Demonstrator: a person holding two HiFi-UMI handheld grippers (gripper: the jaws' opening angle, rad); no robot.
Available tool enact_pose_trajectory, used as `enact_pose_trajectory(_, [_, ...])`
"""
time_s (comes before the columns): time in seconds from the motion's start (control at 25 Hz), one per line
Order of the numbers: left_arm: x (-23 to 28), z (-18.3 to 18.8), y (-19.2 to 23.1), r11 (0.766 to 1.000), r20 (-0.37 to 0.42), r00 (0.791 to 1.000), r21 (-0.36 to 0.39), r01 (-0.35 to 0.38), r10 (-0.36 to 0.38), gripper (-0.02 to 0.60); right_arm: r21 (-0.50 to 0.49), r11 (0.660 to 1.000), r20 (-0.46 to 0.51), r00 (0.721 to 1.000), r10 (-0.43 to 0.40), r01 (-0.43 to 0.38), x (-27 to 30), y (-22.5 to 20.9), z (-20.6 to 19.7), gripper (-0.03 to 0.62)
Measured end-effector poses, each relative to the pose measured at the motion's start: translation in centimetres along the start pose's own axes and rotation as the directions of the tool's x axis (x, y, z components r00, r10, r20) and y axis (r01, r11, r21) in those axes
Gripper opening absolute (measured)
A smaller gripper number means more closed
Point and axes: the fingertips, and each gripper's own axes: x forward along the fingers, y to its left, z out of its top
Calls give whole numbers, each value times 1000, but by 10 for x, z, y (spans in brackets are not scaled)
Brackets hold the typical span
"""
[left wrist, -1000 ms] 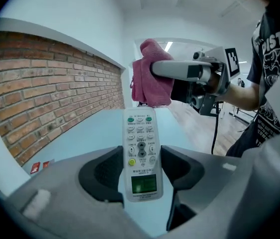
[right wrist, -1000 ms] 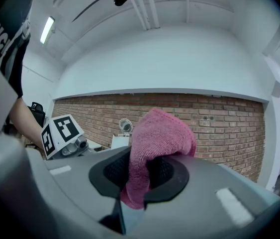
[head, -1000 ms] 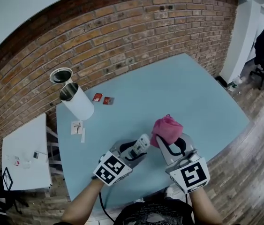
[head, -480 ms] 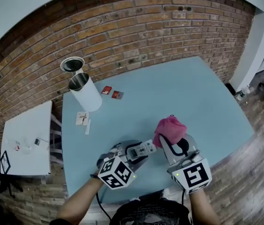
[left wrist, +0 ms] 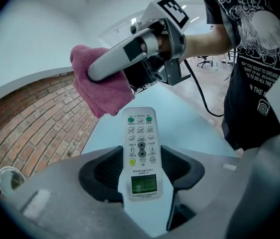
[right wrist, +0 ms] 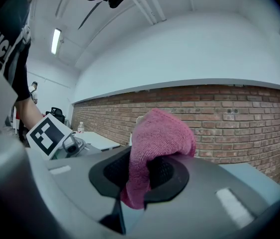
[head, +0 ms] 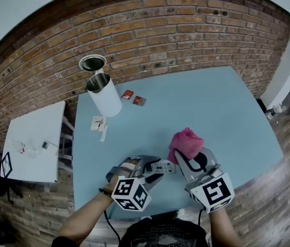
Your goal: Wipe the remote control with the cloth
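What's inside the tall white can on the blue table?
The white can stands open, a round lid near it. Only its shiny inner wall shows; its side hides the bottom and any contents.

There are two grippers, the left gripper (head: pixel 152 168) and the right gripper (head: pixel 188 156), along with one remote control (head: pixel 163 166) and one pink cloth (head: pixel 186 142). There are two tables: one blue table (head: pixel 211 102) and one smaller white side table (head: pixel 36 138). The smaller things come to one white cylindrical canister (head: pixel 105 96), one round lid (head: pixel 92 63), two small red packets (head: pixel 128 94) (head: pixel 139 101), one white card (head: pixel 98 123) and one thin white strip (head: pixel 104 133).
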Motion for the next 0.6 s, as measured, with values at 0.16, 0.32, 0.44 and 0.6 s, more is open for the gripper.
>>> enact_pose_trajectory(0.16, [-5,-1,-6,998,-7,1000,63,0,0,241,8,996,-19,996,88,-88,8,13,-2,66])
enact_pose_trajectory(0.32, [-11,3,-11,994,10,1000,107,2,-3,241,11,987,-36,986,163,-162,15,23,-1,66])
enact_pose_trajectory(0.44, [-14,4,-12,993,17,1000,119,3,-6,241,13,978,-63,976,208,-207,20,31,-1,66])
enact_pose_trajectory(0.6, [-17,7,-14,989,23,1000,146,2,-6,241,2,968,-80,965,251,-252,24,38,-5,66])
